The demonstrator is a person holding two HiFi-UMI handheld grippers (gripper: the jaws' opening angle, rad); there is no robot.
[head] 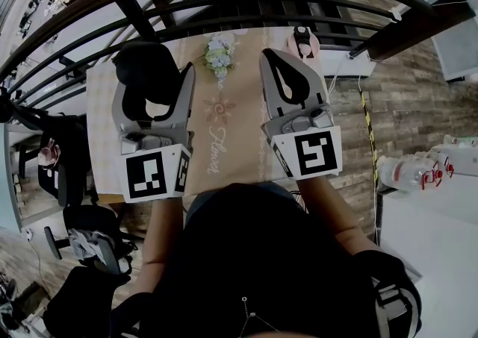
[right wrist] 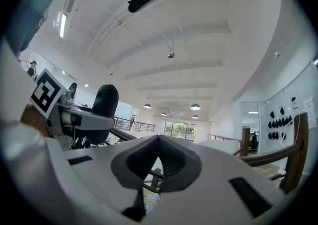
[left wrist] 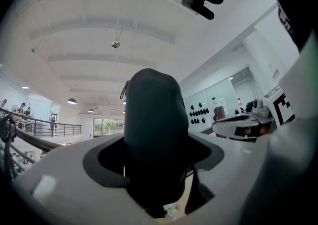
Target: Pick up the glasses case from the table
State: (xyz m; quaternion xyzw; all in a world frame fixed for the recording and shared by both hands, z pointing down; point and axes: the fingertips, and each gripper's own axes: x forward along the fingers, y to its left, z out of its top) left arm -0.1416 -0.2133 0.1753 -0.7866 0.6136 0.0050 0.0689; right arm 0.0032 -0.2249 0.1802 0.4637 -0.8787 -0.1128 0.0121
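A black glasses case (head: 146, 68) stands upright between the jaws of my left gripper (head: 153, 89), which is shut on it and holds it above the table (head: 239, 146). In the left gripper view the dark case (left wrist: 151, 129) fills the gap between the two grey jaws. My right gripper (head: 288, 60) hovers beside it on the right with its jaws closed together and nothing between them. The right gripper view shows its ribbed pads (right wrist: 171, 162) meeting at the tip, and the case (right wrist: 103, 104) off to the left.
A beige cloth covers the table, with a small bunch of flowers (head: 219, 54) and a pink object (head: 302, 42) at its far end. A dark curved railing (head: 224, 12) runs beyond the table. A white counter with bottles (head: 418, 172) stands at the right.
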